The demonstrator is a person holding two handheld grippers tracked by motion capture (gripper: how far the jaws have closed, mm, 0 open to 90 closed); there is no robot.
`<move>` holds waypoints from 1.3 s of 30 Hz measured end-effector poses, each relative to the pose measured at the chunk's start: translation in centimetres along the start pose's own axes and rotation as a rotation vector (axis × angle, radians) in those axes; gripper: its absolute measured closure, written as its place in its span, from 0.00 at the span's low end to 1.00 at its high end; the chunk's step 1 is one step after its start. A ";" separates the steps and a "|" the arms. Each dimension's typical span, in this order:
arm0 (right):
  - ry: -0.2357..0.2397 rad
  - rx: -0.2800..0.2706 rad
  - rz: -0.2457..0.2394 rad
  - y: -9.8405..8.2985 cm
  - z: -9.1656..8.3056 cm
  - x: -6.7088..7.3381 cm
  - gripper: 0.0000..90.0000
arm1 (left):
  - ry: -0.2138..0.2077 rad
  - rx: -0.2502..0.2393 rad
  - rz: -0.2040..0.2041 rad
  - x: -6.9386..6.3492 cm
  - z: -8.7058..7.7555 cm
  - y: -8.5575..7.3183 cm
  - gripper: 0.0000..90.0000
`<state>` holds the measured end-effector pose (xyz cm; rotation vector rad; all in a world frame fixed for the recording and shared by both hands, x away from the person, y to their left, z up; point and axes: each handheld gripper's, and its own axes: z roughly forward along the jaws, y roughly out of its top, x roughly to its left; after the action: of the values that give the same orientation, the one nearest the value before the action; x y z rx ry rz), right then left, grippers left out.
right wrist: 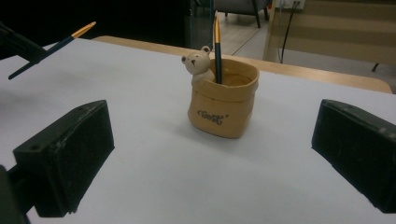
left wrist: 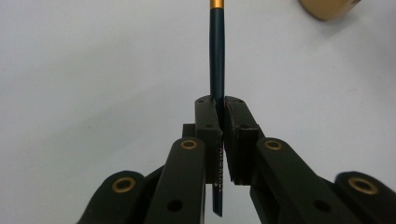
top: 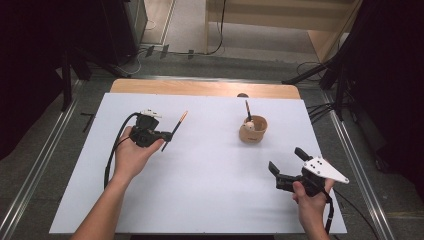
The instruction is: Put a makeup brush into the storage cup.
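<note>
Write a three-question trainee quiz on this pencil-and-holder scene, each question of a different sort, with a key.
1. True or false: the left gripper is shut on a dark pencil with a gold band.
2. Multiple choice: what already stands in the tan holder with the bear figure? A) a spoon B) another pencil C) scissors
3. Fill in: the right gripper has its jaws ____ and faces the holder across the white table.

Key: 1 true; 2 B; 3 open, with nothing between them.
</note>
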<state>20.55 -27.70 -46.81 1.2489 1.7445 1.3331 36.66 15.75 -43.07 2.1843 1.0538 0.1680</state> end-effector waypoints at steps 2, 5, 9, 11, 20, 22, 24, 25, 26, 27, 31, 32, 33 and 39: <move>0.010 -0.002 0.004 0.2 0.3 0.2 0.00 | -0.003 -0.042 0.006 -0.3 -0.2 -0.4 0.96; 0.023 -0.003 0.011 0.5 0.8 0.5 0.00 | -0.015 -0.105 0.012 -0.5 -0.3 -1.1 0.96; 0.042 -0.006 0.016 1.0 1.5 1.1 0.00 | -0.031 -0.160 0.015 -0.9 -0.4 -1.8 0.96; 0.046 -0.009 0.018 1.3 1.8 1.3 0.00 | -0.045 -0.189 0.016 -1.1 -0.5 -2.1 0.96; 0.095 -0.028 0.016 2.4 3.7 3.2 0.00 | -0.110 -0.283 0.047 -2.6 -0.4 -2.8 0.96; 0.113 -0.030 0.014 2.6 4.2 3.8 0.00 | -0.123 -0.297 0.051 -2.8 -0.4 -2.9 0.96; 0.135 -0.035 0.009 2.7 4.7 4.4 0.00 | -0.134 -0.303 0.052 -3.0 -0.4 -3.0 0.96; 0.144 -0.037 0.007 2.8 5.0 4.8 0.00 | -0.138 -0.308 0.054 -3.0 -0.4 -3.0 0.96; 0.150 -0.040 0.008 2.9 5.2 5.1 0.00 | -0.144 -0.311 0.053 -3.1 -0.3 -3.0 0.96; 0.159 -0.040 0.010 3.0 5.5 5.4 0.00 | -0.147 -0.315 0.051 -3.1 -0.3 -3.1 0.96; 0.185 -0.039 0.015 3.3 6.6 6.6 0.00 | -0.170 -0.334 0.055 -3.4 -0.2 -3.3 0.96; 0.197 -0.047 0.014 3.5 6.9 6.9 0.00 | -0.175 -0.336 0.056 -3.4 -0.2 -3.3 0.96; 0.203 -0.048 0.012 3.5 7.0 7.1 0.01 | -0.175 -0.336 0.060 -3.5 -0.2 -3.4 0.96; 0.221 -0.051 0.033 4.0 8.3 8.3 0.06 | -0.181 -0.350 0.068 -3.9 -0.2 -3.4 0.96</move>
<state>25.95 -16.66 -44.96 1.1429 1.8324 1.5751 31.84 14.42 -44.42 1.8799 0.7842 0.1687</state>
